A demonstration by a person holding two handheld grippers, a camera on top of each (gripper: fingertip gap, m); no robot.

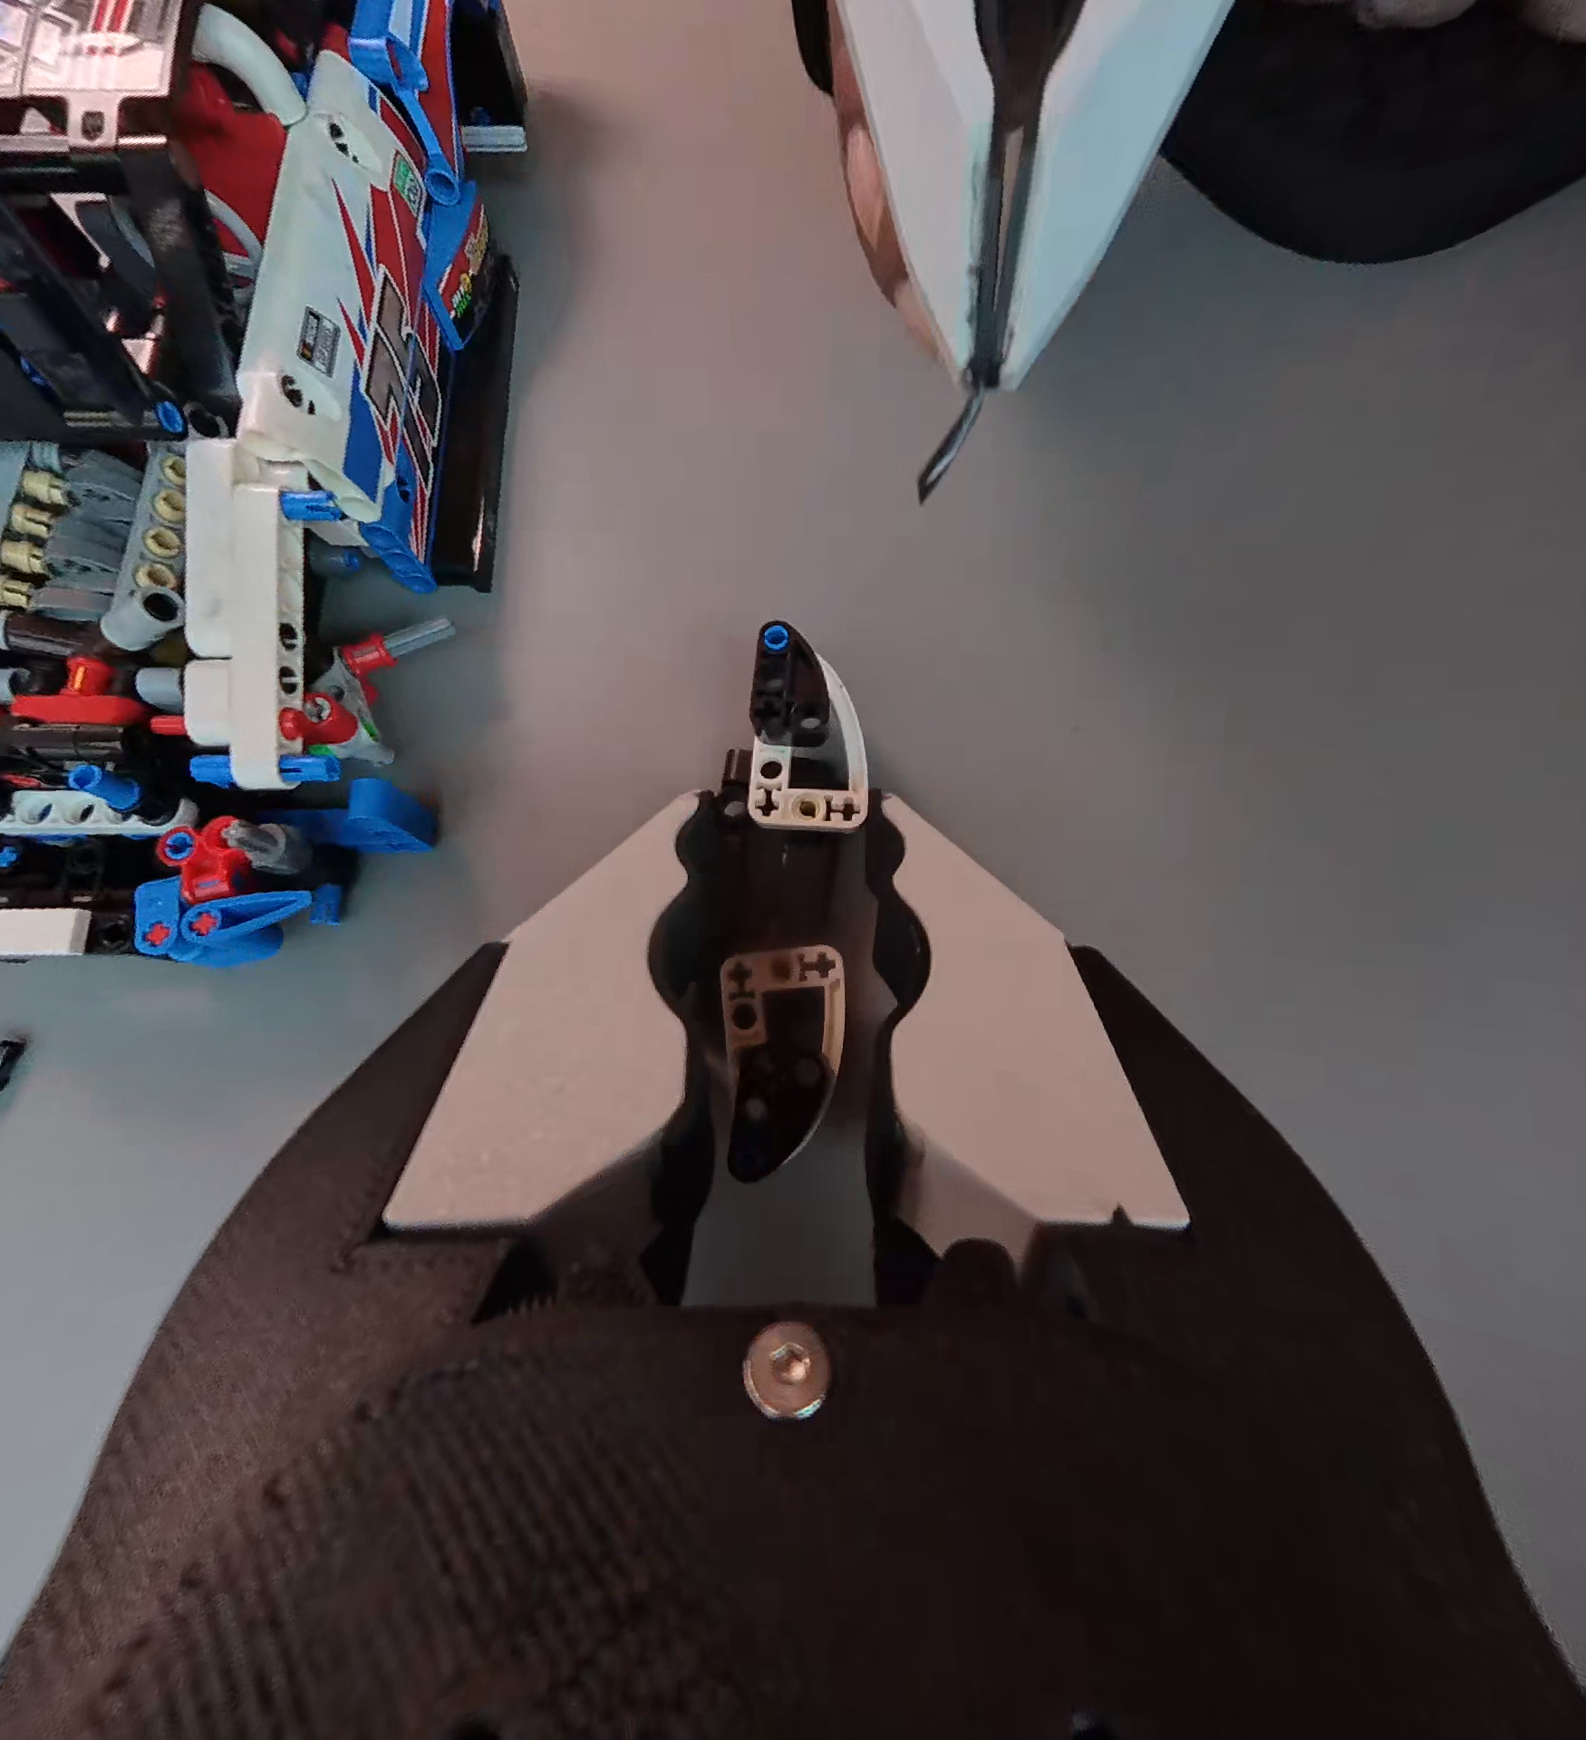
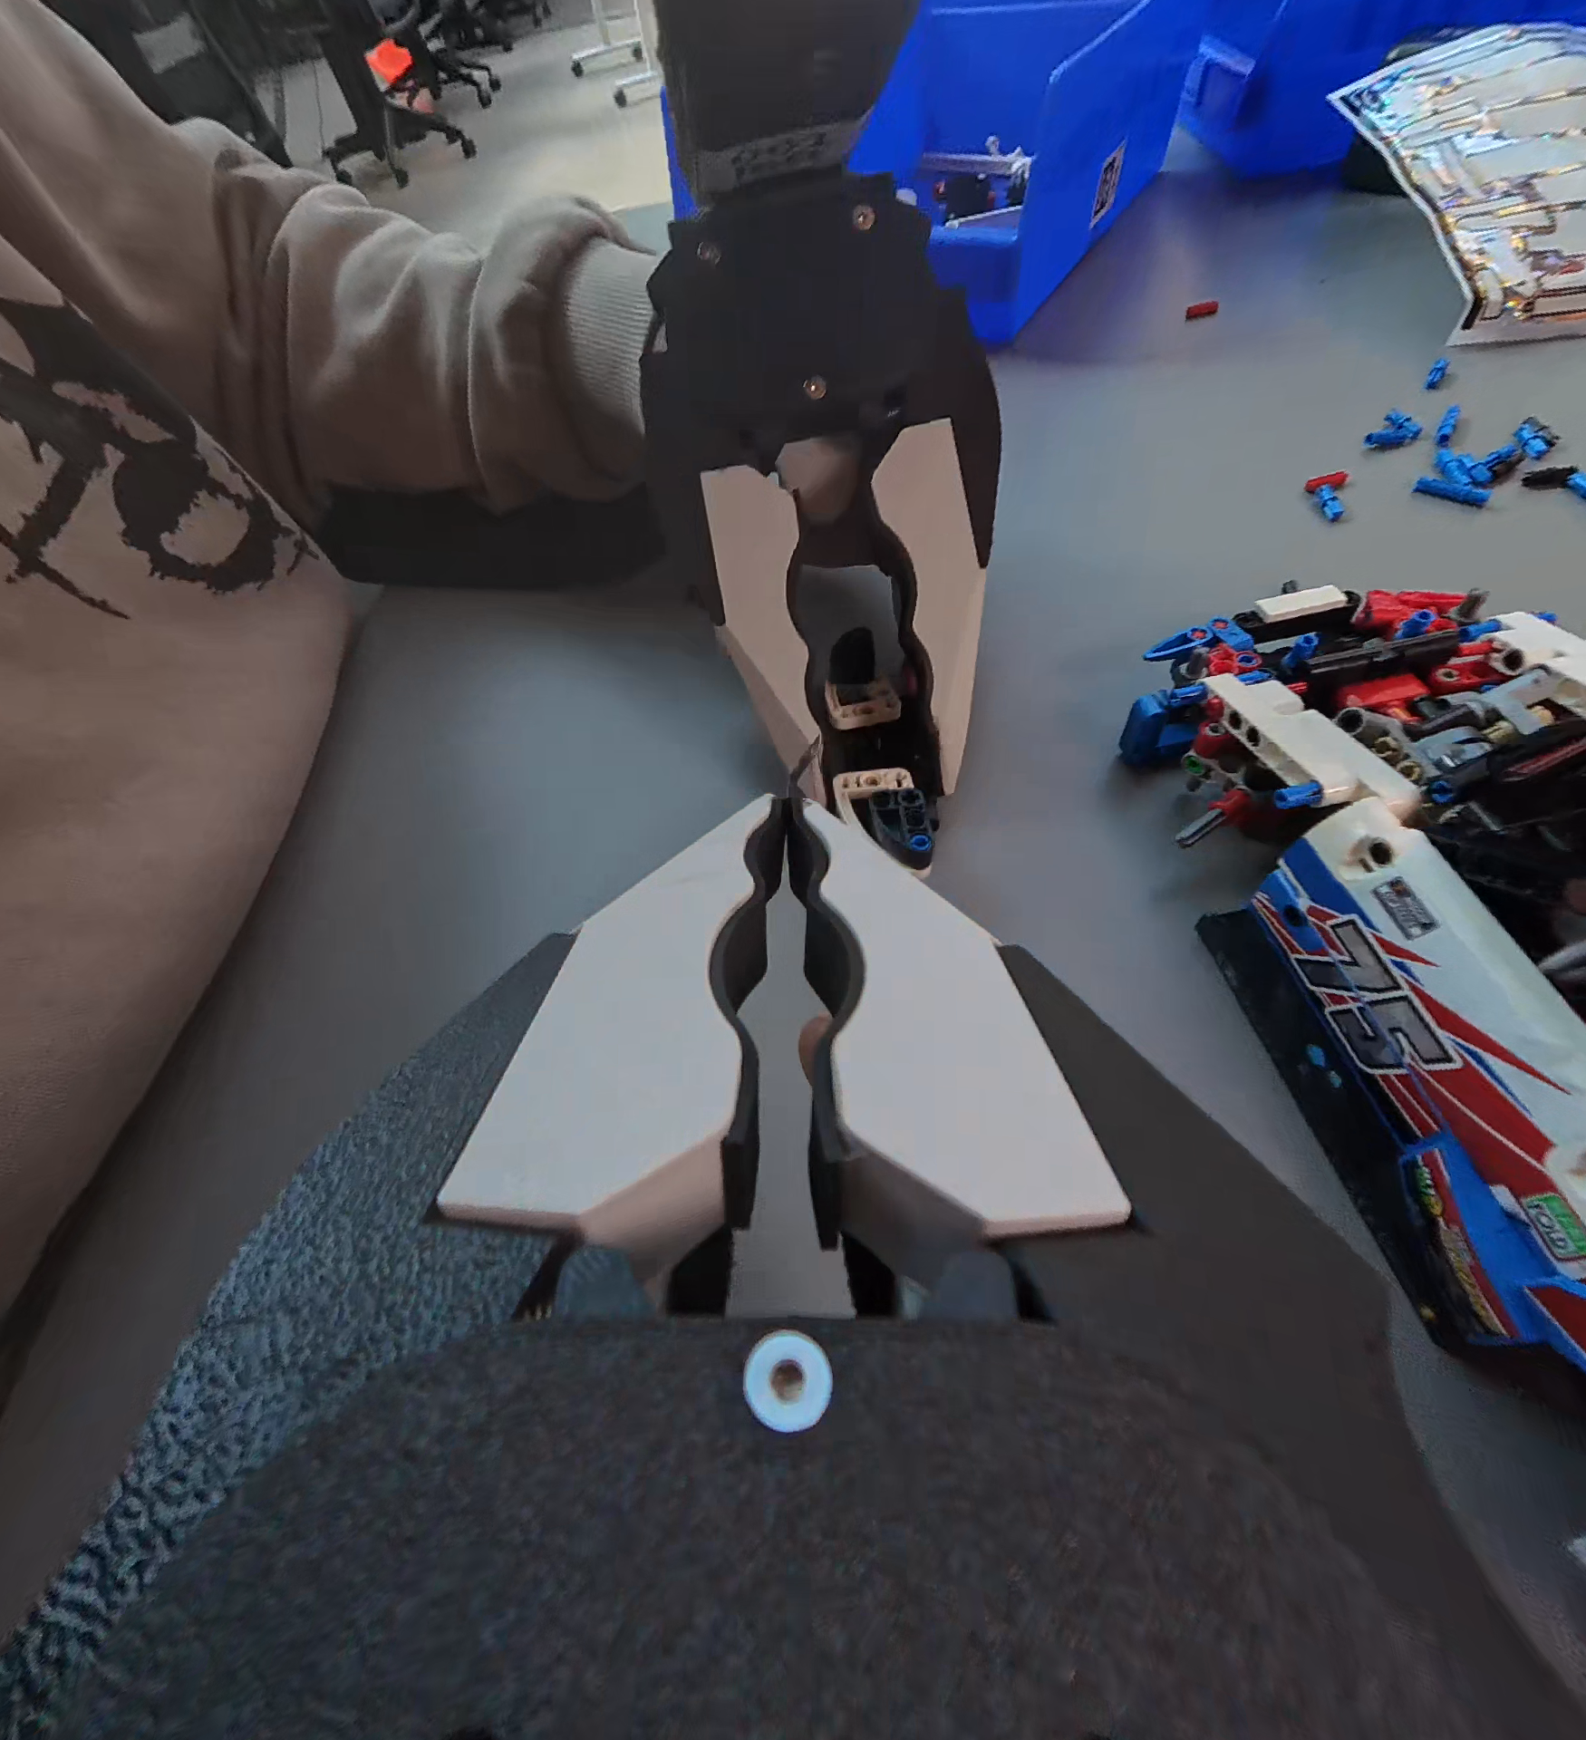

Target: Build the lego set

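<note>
A: What is held, and why?

B: A small white curved lego panel with a black beam and blue pin [image 1: 803,744] is clamped at its base by the left gripper [image 1: 794,810], so the pin end is kept free for joining. It is kept low over the bare middle of the grey worktop [image 1: 1241,847].

A: And the other tongs?

B: The right gripper [image 2: 789,810] is seen pressed closed, its tips met just beside the piece; whether anything thin is pinched cannot be told. The partly built red, white and blue lego car [image 2: 1429,894] is left at the worktop's right side, within reach.
</note>
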